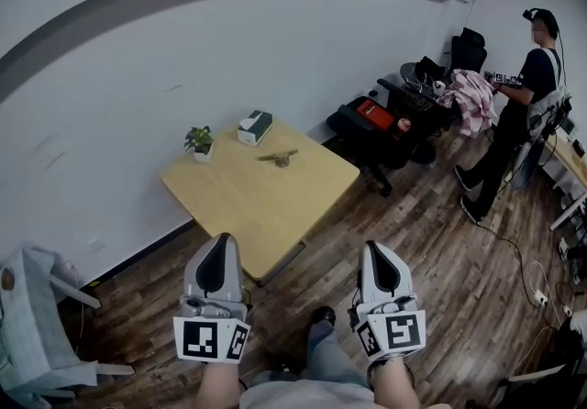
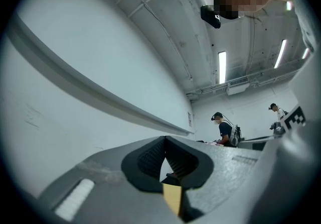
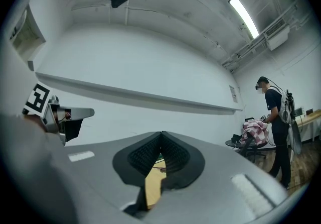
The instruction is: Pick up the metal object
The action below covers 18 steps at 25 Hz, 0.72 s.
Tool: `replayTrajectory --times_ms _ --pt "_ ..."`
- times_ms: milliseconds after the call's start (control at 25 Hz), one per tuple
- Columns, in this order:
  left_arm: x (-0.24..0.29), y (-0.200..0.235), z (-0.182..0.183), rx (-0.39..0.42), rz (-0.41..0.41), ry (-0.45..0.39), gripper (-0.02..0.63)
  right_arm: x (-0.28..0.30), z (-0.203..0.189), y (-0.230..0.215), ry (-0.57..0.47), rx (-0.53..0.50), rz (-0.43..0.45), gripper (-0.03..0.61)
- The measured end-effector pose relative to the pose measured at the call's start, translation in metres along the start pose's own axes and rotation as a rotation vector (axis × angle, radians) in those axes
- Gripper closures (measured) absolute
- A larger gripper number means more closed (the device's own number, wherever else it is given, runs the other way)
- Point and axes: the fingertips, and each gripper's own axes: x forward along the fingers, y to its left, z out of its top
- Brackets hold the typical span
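The metal object (image 1: 280, 158), small and brownish with a thin bar across it, lies near the far side of the square yellow table (image 1: 248, 205). Both grippers hover over the wooden floor short of the table's near corner, well away from the object. My left gripper (image 1: 223, 239) is shut with nothing in it, and its jaws meet at the tip in the left gripper view (image 2: 165, 138). My right gripper (image 1: 373, 246) is likewise shut and empty (image 3: 161, 133). Through the gap under its jaws a strip of the table (image 3: 152, 188) shows.
A small potted plant (image 1: 199, 141) and a tissue box (image 1: 255, 127) stand at the table's far edge by the white wall. Black chairs (image 1: 367, 123) and a pink cloth (image 1: 470, 95) are at the right, beside a standing person (image 1: 523, 105). A white frame (image 1: 37, 325) is at the lower left.
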Motion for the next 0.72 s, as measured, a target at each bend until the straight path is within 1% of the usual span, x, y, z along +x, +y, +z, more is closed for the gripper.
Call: replayTrajectory --times_ms 280,720 --pt "0.037 0.013 -0.011 0.005 0.042 0.003 0.609 0.048 -0.006 -0.015 -0.004 -0.001 0.041 0.577" --pt "0.13 0.024 -0.025 0.02 0.099 -0.02 0.609 0.148 -0.002 -0.065 -0.042 -0.006 0.101 0.577"
